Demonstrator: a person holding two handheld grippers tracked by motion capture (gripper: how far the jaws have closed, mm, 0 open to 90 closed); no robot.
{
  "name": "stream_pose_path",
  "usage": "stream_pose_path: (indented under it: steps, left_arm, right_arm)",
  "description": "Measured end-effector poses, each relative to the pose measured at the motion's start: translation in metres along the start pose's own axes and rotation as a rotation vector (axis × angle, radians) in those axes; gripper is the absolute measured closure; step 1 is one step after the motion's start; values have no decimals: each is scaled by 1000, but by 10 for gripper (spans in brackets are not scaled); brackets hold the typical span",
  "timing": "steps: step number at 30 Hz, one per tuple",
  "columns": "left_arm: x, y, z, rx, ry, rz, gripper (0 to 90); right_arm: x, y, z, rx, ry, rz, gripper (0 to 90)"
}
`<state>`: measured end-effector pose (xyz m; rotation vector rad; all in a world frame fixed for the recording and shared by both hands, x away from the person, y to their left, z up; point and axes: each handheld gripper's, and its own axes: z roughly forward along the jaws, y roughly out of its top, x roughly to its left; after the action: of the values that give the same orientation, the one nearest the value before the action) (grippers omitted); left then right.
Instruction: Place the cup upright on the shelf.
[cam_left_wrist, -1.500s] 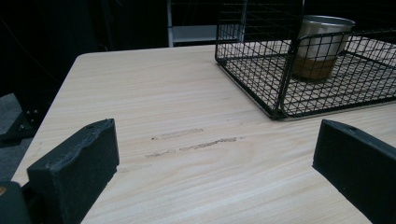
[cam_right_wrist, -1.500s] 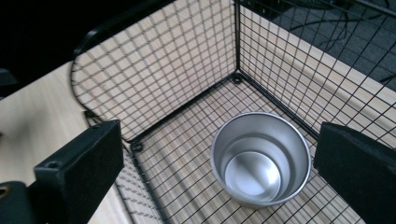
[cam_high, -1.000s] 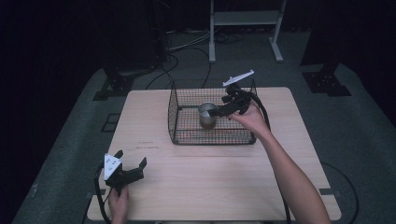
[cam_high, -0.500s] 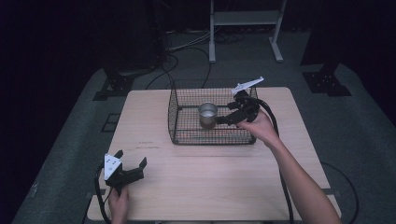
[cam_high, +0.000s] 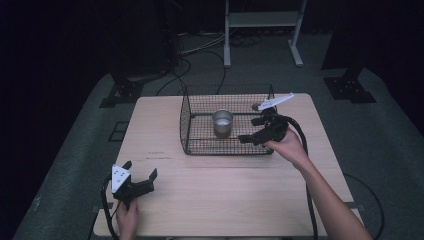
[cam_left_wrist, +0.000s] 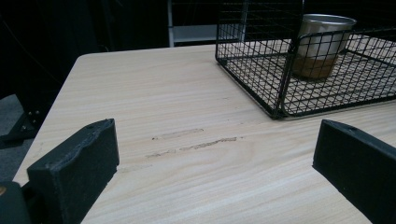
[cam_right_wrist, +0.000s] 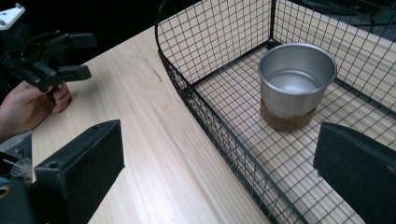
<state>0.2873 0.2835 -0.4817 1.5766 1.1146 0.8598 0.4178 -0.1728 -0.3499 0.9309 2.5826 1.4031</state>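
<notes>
Steel cup (cam_high: 222, 123) upright in wire basket (cam_high: 200, 145); R tongs (cam_high: 252, 131) & L tongs (cam_high: 139, 172) wide open, empty.

Two black grippers, left gripper (cam_high: 139, 181) and right gripper (cam_high: 252, 130), each topped by a pale three-cornered plate; thick black cables trailing; blocky matte jaws; bare forearms, no sleeves.

High view overhead, forward-facing; both low close views sharing the wire basket (cam_high: 227, 125).

Metal cup (cam_high: 222, 122) upright inside wire basket (cam_high: 200, 145), right claw (cam_high: 252, 130) beside it
</notes>
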Motion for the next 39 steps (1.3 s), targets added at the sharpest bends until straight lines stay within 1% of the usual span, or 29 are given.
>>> stream_pose_path:
  steps: [4,5,10,15,17,22,24,26,28,29,31,33,35,39]
  left_arm:
    - [0,0,0,0,1,0,0]
    - [0,0,0,0,1,1,0]
    - [0,0,0,0,2,4,0]
    - [0,0,0,0,2,4,0]
    - [0,0,0,0,2,4,0]
    - [0,0,0,-2,2,2,0]
    - [-1,0,0,-2,2,0,0]
    - [-1,0,0,-3,2,-2,0]
    - [-1,0,0,-1,2,0,0]
    - [-1,0,0,-1,2,0,0]
    - [-1,0,0,2,2,0,0]
    - [-1,0,0,1,2,0,0]
    - [-1,0,0,1,2,0,0]
    - [-1,0,0,2,2,1,0]
  right_arm:
    - [1,-7,-4,-1,5,5,9]
    - [2,-11,-8,-12,6,8,9]
    - [4,-18,-13,-24,8,4,9]
    - [7,-24,-16,-29,17,5,9]
    - [8,-29,-18,-33,16,3,9]
    - [10,-37,-22,-38,20,13,9]
    - [10,-44,-26,-42,10,8,9]
    - [11,-49,-27,-46,10,15,9]
    - [11,-51,-28,-42,4,14,9]
    - [11,-57,-29,-40,0,12,9]
    - [12,-62,-30,-39,-4,13,9]
    - [12,-67,-32,-44,-8,17,9]
    - [12,-73,-34,-51,-6,31,9]
    - [14,-84,-36,-58,-26,40,9]
